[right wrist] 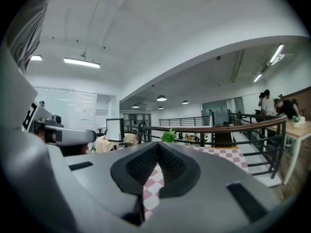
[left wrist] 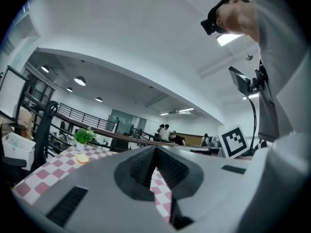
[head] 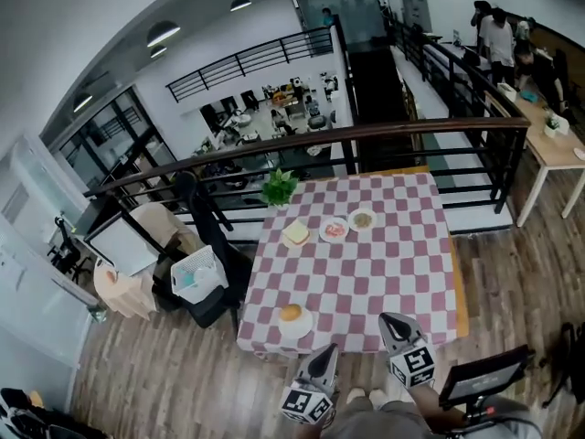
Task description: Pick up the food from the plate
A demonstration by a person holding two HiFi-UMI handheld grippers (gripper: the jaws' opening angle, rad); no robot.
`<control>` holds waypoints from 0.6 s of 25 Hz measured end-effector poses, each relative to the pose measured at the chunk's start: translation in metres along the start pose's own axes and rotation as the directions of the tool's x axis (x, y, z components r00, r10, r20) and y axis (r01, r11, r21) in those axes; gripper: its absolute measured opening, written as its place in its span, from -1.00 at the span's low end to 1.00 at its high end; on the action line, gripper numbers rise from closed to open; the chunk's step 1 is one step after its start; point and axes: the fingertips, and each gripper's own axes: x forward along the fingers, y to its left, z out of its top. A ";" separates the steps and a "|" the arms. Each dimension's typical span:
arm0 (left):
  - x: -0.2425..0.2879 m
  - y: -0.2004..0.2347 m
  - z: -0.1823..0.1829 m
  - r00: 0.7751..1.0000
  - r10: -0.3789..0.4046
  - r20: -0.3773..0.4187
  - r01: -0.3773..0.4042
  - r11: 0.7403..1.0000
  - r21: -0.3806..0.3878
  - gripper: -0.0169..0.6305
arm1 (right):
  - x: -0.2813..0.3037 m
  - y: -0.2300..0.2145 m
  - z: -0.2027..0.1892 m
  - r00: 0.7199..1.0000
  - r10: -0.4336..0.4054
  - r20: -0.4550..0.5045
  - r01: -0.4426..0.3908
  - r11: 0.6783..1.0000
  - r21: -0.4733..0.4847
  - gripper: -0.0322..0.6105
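Head view, read left to right. White slatted plastic basket (head: 194, 274) sits against a black chair just beside the table's left edge. Square table under a pink-and-white checked cloth (head: 384, 263), with a small green potted plant (head: 279, 188) at its far-left corner. Round golden-brown bun (head: 291, 313) lies on a small white plate (head: 305, 329) at the near-left corner of the cloth, well apart from the other dishes. In the far-left part of the cloth, three dishes stand in a row just beside one another: pale square bread slice (head: 295, 232) on its own plate, white plate with red food (head: 334, 230), white plate with brownish food (head: 363, 219); the kinds of food are too small to tell. Left gripper (head: 324, 355) is at the near edge, right of the bun and apart from it; its own view shows the jaws pressed together with nothing between. Right gripper (head: 391, 322) is further right at the near edge, jaws likewise together and empty. Pale wooden table (head: 548, 149), with people at it, is at far right.
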 end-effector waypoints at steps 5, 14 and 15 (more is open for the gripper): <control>0.038 0.005 0.033 0.994 -0.093 0.057 0.088 0.993 0.084 -0.97 | -0.013 -0.016 0.039 0.992 -0.115 0.057 0.116 0.993 -0.019 -0.87; 0.070 0.006 0.066 0.975 -0.203 0.093 0.191 0.974 0.123 -0.97 | -0.030 -0.015 0.053 0.977 -0.204 0.055 0.205 0.978 -0.028 -0.87; 0.071 0.009 0.061 0.976 -0.199 0.084 0.189 0.975 0.114 -0.97 | -0.031 -0.017 0.051 0.975 -0.215 0.052 0.216 0.976 -0.023 -0.87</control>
